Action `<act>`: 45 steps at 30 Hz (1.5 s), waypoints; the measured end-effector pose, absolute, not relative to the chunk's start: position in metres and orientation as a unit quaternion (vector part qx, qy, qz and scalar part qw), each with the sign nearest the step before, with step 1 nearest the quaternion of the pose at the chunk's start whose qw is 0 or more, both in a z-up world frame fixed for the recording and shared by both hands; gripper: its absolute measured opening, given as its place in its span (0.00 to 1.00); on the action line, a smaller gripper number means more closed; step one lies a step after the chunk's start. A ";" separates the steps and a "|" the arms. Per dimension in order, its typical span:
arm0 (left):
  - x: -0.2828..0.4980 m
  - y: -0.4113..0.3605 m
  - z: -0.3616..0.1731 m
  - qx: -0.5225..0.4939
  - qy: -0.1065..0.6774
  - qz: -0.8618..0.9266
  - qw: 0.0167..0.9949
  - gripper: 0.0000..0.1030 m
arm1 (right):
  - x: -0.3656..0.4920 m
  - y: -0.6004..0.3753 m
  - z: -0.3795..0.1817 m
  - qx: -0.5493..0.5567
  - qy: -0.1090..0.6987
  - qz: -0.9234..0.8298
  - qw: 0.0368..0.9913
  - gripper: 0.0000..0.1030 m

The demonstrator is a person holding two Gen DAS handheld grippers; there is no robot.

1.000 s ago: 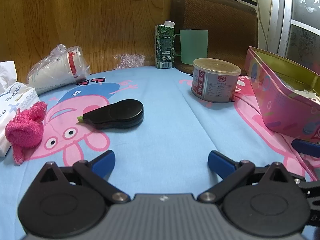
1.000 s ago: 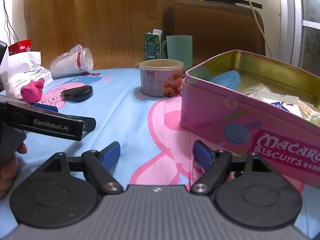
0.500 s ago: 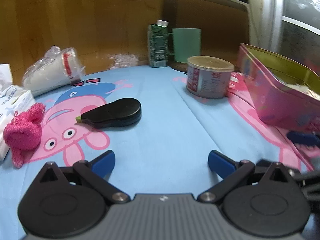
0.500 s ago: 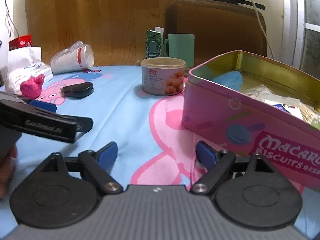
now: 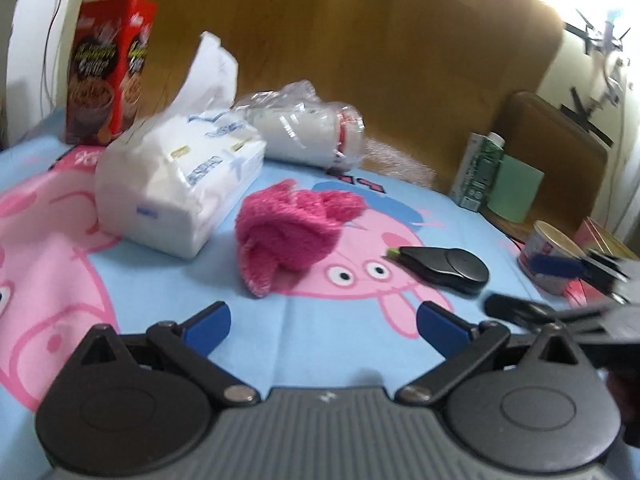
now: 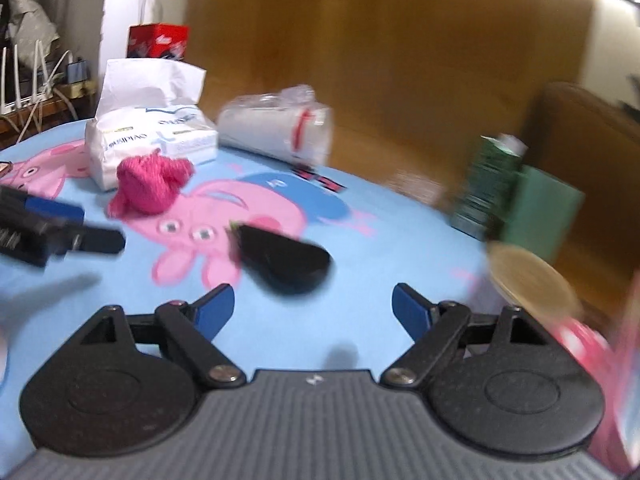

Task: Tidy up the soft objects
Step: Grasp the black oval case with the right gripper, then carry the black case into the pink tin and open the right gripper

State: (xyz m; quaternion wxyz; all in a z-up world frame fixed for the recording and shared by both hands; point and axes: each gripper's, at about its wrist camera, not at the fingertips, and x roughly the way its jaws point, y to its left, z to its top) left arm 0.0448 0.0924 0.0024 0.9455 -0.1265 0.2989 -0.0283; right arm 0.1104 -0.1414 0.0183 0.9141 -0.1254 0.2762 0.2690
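Observation:
A fuzzy pink cloth bundle (image 5: pixel 294 228) lies on the blue cartoon tablecloth (image 5: pixel 328 344), just ahead of my open, empty left gripper (image 5: pixel 323 322). It also shows in the right wrist view (image 6: pixel 150 186), far left of my open, empty right gripper (image 6: pixel 313 310). A white tissue pack (image 5: pixel 176 184) sits left of the bundle, almost touching it. The pink biscuit tin (image 5: pixel 604 236) is only a sliver at the right edge. The right gripper's fingers (image 5: pixel 560 266) reach in from the right in the left wrist view.
A black oval gadget (image 5: pixel 444 268) lies right of the bundle and close ahead of the right gripper (image 6: pixel 280 262). A bagged stack of cups (image 5: pixel 308 134), a red box (image 5: pixel 106 68), a green carton (image 5: pixel 478 172), a green mug (image 5: pixel 516 192) and a can (image 5: pixel 552 256) stand farther back.
Both grippers have swung left. The pink bundle and tissue pack are now centred in the left view; the biscuit tin has slid to the right edge. Both stay open.

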 end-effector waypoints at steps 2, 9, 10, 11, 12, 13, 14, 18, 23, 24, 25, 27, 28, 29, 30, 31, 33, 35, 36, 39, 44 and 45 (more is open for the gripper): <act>0.043 0.091 0.004 -0.120 0.293 -0.027 0.948 1.00 | 0.131 -0.127 0.016 -0.136 0.289 0.275 0.907 0.85; 0.041 0.083 0.004 -0.102 0.288 -0.034 0.952 1.00 | 0.145 -0.126 0.009 -0.102 0.332 0.299 0.889 0.52; 0.042 0.083 0.004 -0.104 0.289 -0.035 0.951 1.00 | 0.140 -0.128 0.009 -0.105 0.328 0.297 0.890 0.52; 0.041 0.084 0.004 -0.105 0.290 -0.036 0.951 1.00 | 0.133 -0.131 0.009 -0.105 0.326 0.296 0.892 0.52; 0.041 0.084 0.004 -0.105 0.290 -0.037 0.951 1.00 | 0.124 -0.134 0.009 -0.101 0.324 0.293 0.894 0.52; 0.041 0.083 0.004 -0.103 0.289 -0.037 0.951 1.00 | 0.117 -0.137 0.008 -0.096 0.325 0.290 0.895 0.52; 0.041 0.082 0.004 -0.100 0.289 -0.039 0.951 1.00 | 0.106 -0.142 0.008 -0.094 0.323 0.286 0.897 0.52; 0.044 0.074 0.004 -0.080 0.302 -0.064 0.948 1.00 | 0.060 -0.173 0.008 -0.066 0.320 0.264 0.907 0.52; 0.047 0.039 0.009 -0.105 0.346 -0.190 0.913 0.98 | 0.021 -0.224 0.005 0.047 0.325 0.221 0.918 0.52; 0.048 0.027 0.011 -0.113 0.355 -0.224 0.901 0.97 | 0.014 -0.232 0.003 0.073 0.324 0.214 0.919 0.52; 0.049 0.010 0.014 -0.117 0.367 -0.258 0.886 0.92 | 0.008 -0.238 0.001 0.094 0.321 0.208 0.919 0.52; 0.054 -0.018 0.012 -0.116 0.396 -0.301 0.860 0.83 | -0.002 -0.243 -0.001 0.116 0.313 0.198 0.922 0.52; 0.057 -0.033 0.011 -0.110 0.408 -0.311 0.851 0.81 | -0.005 -0.242 -0.002 0.121 0.309 0.194 0.923 0.52; 0.058 -0.045 0.012 -0.097 0.408 -0.310 0.853 0.78 | -0.009 -0.243 -0.002 0.124 0.305 0.191 0.925 0.52; 0.060 -0.055 0.013 -0.088 0.413 -0.314 0.851 0.59 | -0.011 -0.244 -0.003 0.124 0.300 0.188 0.927 0.52; 0.062 -0.063 0.013 -0.088 0.421 -0.321 0.844 0.49 | -0.013 -0.246 -0.003 0.125 0.297 0.184 0.929 0.52; 0.067 -0.077 0.015 -0.105 0.435 -0.345 0.825 0.46 | -0.016 -0.250 -0.001 0.123 0.285 0.177 0.934 0.52; 0.062 -0.095 0.023 -0.095 0.424 -0.361 0.825 0.44 | -0.024 -0.258 0.006 0.112 0.259 0.165 0.945 0.52; 0.058 -0.102 0.030 -0.083 0.412 -0.365 0.831 0.44 | -0.026 -0.260 0.010 0.103 0.245 0.155 0.952 0.52; 0.055 -0.133 0.056 -0.051 0.379 -0.386 0.839 0.44 | -0.035 -0.275 0.023 0.080 0.193 0.121 0.970 0.52; 0.060 -0.196 0.085 -0.001 0.324 -0.397 0.859 0.57 | -0.032 -0.309 0.037 0.031 0.140 0.030 0.989 0.52; 0.062 -0.208 0.086 0.006 0.314 -0.392 0.864 0.66 | -0.025 -0.318 0.038 0.021 0.137 0.006 0.990 0.52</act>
